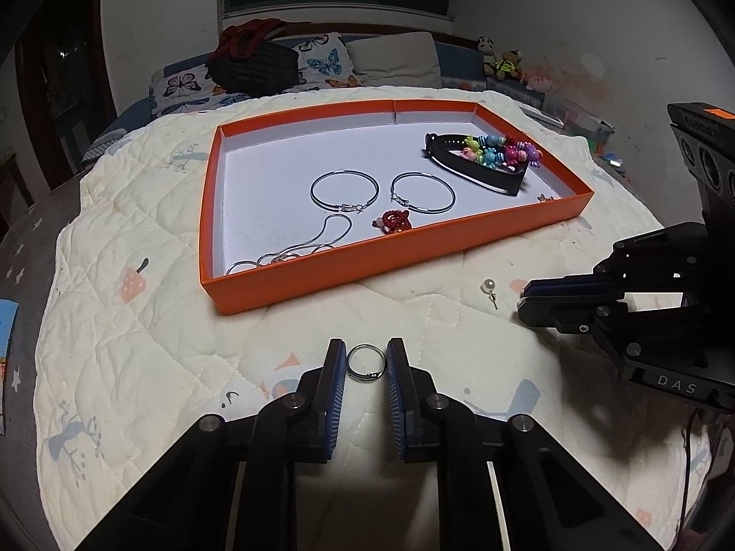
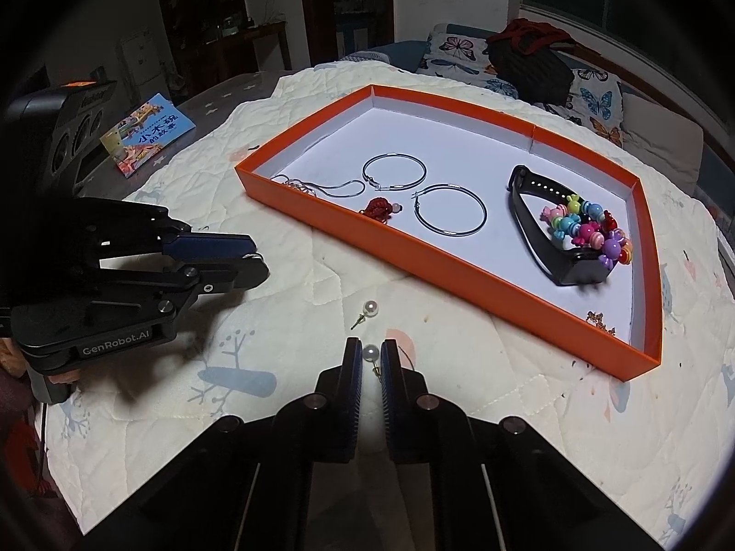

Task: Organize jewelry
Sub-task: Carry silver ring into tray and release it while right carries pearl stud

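We're seeing the quilt (image 1: 138, 321) carrying an orange tray (image 1: 413, 248) w/ watch (image 2: 542, 238), bead bracelet (image 2: 592, 234), two hoops (image 1: 344, 190) & chain (image 1: 317, 241) lying inside. Our left gripper (image 1: 365, 362) is straddling a small ring (image 1: 364, 362), jaws close around it, contact unclear. Our right gripper (image 2: 371, 358) is pinching a pearl earring (image 2: 370, 351); its twin (image 2: 367, 310) is lying on the quilt just ahead.

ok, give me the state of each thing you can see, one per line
left tool: open around small ring, jaws not touching it
right tool: shut on pearl earring
second pearl earring: loose on quilt
orange tray: holds two hoops, necklace, watch, bead bracelet
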Action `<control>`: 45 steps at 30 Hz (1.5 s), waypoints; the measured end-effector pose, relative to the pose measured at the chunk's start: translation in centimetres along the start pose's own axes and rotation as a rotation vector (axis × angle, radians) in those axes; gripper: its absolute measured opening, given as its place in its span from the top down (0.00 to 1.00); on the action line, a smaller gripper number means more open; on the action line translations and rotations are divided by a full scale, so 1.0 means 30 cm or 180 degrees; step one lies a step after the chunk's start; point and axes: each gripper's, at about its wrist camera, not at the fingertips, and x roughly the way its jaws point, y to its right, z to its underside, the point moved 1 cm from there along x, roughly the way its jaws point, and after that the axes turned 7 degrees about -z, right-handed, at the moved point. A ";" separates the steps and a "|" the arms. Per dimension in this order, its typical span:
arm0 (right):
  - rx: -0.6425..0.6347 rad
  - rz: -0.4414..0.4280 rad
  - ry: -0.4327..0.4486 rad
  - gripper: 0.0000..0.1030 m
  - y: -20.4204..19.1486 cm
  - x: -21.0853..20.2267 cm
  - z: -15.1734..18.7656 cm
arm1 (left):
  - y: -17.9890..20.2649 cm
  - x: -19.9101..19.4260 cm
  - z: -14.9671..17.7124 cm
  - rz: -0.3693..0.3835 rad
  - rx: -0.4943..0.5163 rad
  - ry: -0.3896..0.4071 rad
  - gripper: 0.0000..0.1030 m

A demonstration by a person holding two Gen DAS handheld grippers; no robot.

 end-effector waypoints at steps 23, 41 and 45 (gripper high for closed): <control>0.0236 0.0041 0.0329 0.91 0.104 -0.082 -0.127 | -0.031 -0.082 -0.180 0.0118 -0.0117 0.0360 0.82; -0.0097 -0.0283 -0.0203 0.91 0.019 -0.003 -0.024 | -0.020 -0.053 -0.061 0.0193 -0.0143 0.0173 0.82; -0.0234 -0.0219 -0.0324 0.90 0.005 0.021 -0.026 | -0.023 -0.051 -0.053 0.0198 -0.0136 0.0164 0.82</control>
